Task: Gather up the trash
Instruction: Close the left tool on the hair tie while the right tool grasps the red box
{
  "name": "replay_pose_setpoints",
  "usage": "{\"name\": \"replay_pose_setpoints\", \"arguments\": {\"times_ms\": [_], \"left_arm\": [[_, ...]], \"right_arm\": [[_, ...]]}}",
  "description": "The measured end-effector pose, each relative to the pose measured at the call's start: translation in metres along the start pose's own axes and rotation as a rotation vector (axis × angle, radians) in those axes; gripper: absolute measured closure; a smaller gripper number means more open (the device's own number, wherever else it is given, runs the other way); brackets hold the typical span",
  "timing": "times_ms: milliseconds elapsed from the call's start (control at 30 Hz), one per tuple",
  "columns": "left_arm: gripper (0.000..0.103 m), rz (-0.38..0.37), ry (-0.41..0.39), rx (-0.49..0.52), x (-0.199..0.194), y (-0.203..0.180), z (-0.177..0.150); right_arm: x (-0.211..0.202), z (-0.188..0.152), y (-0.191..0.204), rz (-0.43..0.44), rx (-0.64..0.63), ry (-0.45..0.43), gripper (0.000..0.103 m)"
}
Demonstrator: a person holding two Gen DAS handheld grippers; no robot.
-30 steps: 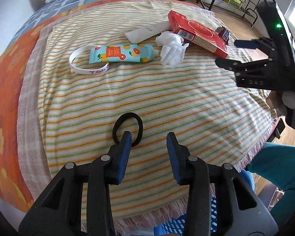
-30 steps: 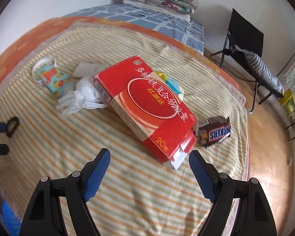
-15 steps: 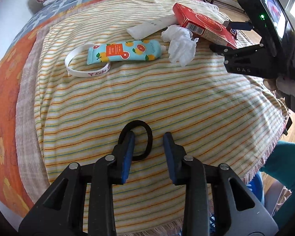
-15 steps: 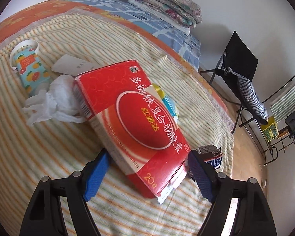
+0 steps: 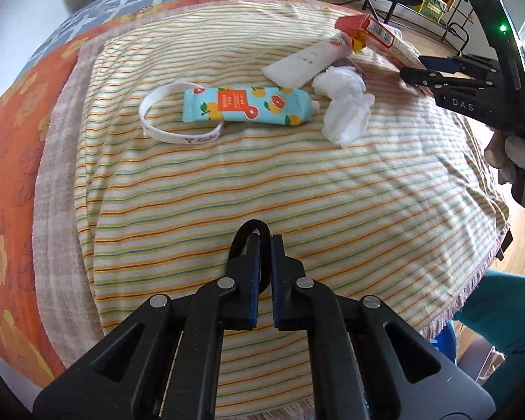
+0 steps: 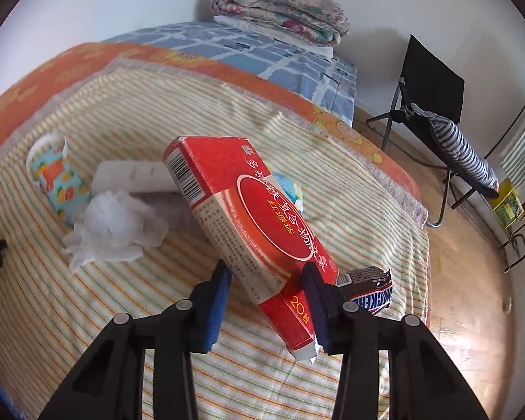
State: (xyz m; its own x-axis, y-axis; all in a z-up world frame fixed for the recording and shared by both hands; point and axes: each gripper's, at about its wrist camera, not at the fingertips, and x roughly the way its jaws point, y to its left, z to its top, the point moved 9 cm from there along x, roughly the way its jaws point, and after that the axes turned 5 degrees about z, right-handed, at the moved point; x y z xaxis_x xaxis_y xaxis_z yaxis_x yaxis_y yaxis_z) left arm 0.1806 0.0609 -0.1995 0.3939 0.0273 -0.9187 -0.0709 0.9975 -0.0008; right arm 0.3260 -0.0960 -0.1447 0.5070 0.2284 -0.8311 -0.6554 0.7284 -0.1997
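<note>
Two tongs at work over the striped blanket [image 5: 332, 189] on the bed: left tongs [image 5: 266, 241] pinched nearly closed on the black hair tie [image 5: 250, 226] near the blanket's front edge, right tongs [image 6: 267, 276] clamped on the red box [image 6: 259, 220], its far end tilted up off the blanket. Just beyond the box, crumpled white tissue [image 6: 115, 232], a white tube [image 6: 133, 175] and a fruit-print tube [image 5: 248, 105] inside a white wristband [image 5: 164, 133]; beside the right tongs, a Snickers wrapper [image 6: 371, 288].
</note>
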Motion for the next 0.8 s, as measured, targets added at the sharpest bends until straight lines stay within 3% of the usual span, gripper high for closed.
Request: {"name": "replay_pose_setpoints", "arguments": {"times_ms": [100,267,667,800], "left_arm": [[0.100,0.000,-0.010,-0.006,-0.003,0.001,0.002],[0.101,-0.005,-0.029,-0.013,-0.008,0.003,0.007],[0.101,-0.005,-0.083,-0.017,-0.028,0.005,0.011],[0.101,-0.004,-0.095,-0.019,-0.033,0.005,0.012]], "right_arm": [[0.002,0.002,-0.002,0.007,0.011,-0.001,0.060],[-0.003,0.008,-0.001,-0.010,-0.021,-0.029,0.069],[-0.048,0.024,0.001,0.117,0.068,-0.137,0.087],[-0.063,0.025,0.005,0.149,0.085,-0.160,0.087]]}}
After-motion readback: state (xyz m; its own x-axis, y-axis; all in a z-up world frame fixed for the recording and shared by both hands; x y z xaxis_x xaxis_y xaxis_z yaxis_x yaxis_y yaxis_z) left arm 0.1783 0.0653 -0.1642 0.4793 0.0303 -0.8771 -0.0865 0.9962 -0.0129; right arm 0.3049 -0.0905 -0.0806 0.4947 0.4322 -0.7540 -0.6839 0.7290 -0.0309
